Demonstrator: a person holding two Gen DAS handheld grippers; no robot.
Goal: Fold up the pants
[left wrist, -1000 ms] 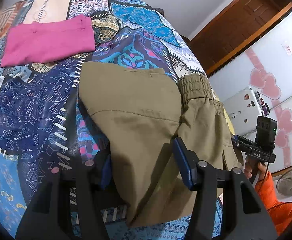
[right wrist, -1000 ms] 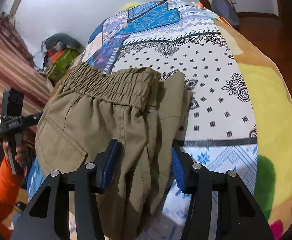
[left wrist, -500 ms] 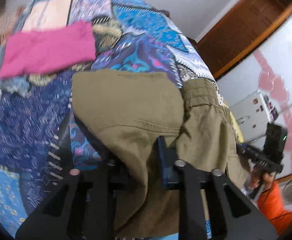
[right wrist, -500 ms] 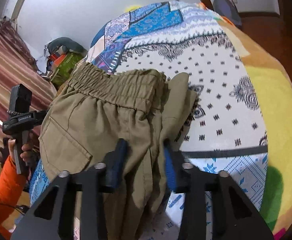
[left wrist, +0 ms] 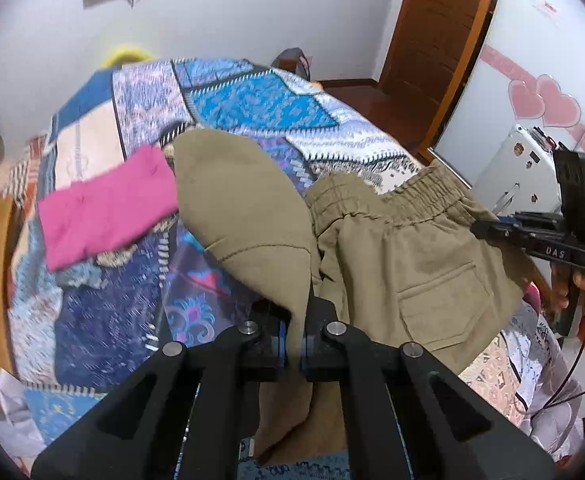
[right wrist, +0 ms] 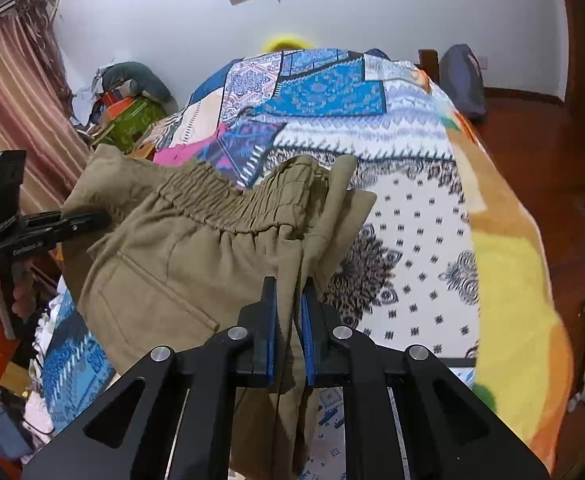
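Note:
Khaki pants (left wrist: 404, 256) with an elastic waistband (right wrist: 216, 200) are lifted off the patchwork bedspread (left wrist: 252, 100). My left gripper (left wrist: 292, 336) is shut on the folded leg side of the pants (left wrist: 248, 216). My right gripper (right wrist: 290, 320) is shut on the waist side of the pants (right wrist: 180, 256), beside the back pocket. Each gripper shows in the other's view, the right (left wrist: 492, 234) and the left (right wrist: 92, 220), both pinching fabric. The cloth hangs below both sets of fingers.
A folded pink garment (left wrist: 108, 212) lies on the bedspread at the left. A wooden door (left wrist: 436, 40) and a white cabinet with pink hearts (left wrist: 544, 104) stand at the right. A curtain (right wrist: 16, 112) and piled bags (right wrist: 128, 116) are beyond the bed.
Both grippers closed on the pants, which lay flat a second ago, and raised them off the bed. The views tilted up toward the far wall.

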